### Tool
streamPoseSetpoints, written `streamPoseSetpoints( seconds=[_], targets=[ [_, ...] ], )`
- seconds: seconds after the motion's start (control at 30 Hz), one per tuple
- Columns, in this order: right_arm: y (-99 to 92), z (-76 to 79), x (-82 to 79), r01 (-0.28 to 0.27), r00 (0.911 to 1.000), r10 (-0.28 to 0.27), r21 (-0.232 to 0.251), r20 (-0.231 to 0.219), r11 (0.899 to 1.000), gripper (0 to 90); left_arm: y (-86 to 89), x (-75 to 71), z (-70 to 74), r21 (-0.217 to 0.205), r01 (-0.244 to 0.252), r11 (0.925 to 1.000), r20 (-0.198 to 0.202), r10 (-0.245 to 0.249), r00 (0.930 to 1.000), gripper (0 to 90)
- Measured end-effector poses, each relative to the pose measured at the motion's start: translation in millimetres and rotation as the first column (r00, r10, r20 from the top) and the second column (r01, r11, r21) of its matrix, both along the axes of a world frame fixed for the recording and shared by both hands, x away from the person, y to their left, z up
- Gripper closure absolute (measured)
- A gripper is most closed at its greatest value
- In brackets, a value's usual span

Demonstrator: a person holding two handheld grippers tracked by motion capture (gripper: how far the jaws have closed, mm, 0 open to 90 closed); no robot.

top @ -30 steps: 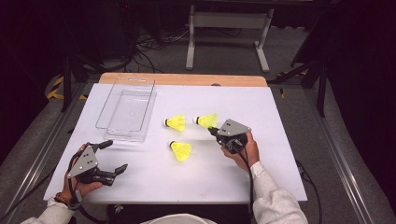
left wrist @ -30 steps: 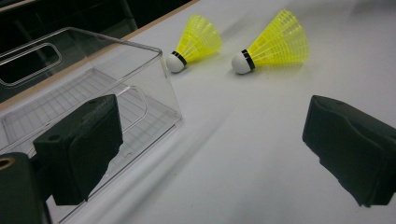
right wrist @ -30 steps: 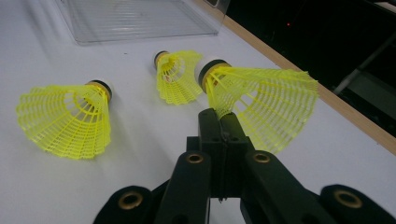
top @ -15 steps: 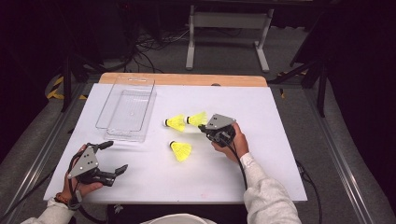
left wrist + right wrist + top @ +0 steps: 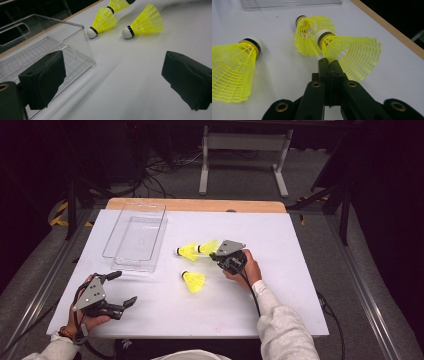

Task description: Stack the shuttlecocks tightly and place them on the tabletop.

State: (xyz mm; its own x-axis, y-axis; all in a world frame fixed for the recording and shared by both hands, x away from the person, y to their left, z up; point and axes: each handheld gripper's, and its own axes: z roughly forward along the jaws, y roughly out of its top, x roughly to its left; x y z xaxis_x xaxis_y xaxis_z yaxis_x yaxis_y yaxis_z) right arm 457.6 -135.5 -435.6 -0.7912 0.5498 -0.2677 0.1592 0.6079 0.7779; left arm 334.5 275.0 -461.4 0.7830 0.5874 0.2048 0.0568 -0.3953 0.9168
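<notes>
Shuttlecocks, three yellow plastic mesh ones with white cork tips, all lay on the white table top [image 5: 280, 310] outside the clear plastic rectangular bin [image 5: 137, 237], so nothing had been binned yet as far as the pictures showed. Bin stood empty, its grid-patterned floor bare in the left gripper view [image 5: 32, 53]. First shuttlecock [image 5: 189, 251] lay just right of the bin, tip toward it. Second shuttlecock [image 5: 207, 247] lay right beside the first, farther from the bin; in the right gripper view its skirt [image 5: 352, 56] sat pinched between the pressed-together jaws of the right gripper [image 5: 329, 65], the jaws closed on the skirt's edge near the cork. In the high view the right gripper [image 5: 218, 255] sat at that shuttlecock, right of the bin. Third shuttlecock [image 5: 193, 281] lay alone, nearer the person than the bin, untouched. Left gripper [image 5: 120, 287] rested in the person's hand well below the bin toward the table's near edge, jaws spread wide, nothing between them [image 5: 113, 75]. Judged stage: first pick just gripped, not lifted clear. Left to do, likely: carry all three into the bin.
</notes>
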Motion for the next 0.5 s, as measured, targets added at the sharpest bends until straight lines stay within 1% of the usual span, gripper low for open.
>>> streamPoseSetpoints(
  seconds=[0.2,0.5],
  targets=[
    [6.4,-5.0,6.9,-0.014,0.9995,0.014,0.004,-0.027,1.000,90.0,0.2,-0.2,0.1,-0.002,0.002,1.0000,0.000,-0.002,1.0000,6.2],
    [18.4,-10.4,9.7,-0.038,0.9984,0.037,-0.005,-0.043,0.999,90.0,-1.4,0.4,-0.7,0.000,0.014,0.9999,-0.005,-0.014,0.9999,6.4]
  ],
)
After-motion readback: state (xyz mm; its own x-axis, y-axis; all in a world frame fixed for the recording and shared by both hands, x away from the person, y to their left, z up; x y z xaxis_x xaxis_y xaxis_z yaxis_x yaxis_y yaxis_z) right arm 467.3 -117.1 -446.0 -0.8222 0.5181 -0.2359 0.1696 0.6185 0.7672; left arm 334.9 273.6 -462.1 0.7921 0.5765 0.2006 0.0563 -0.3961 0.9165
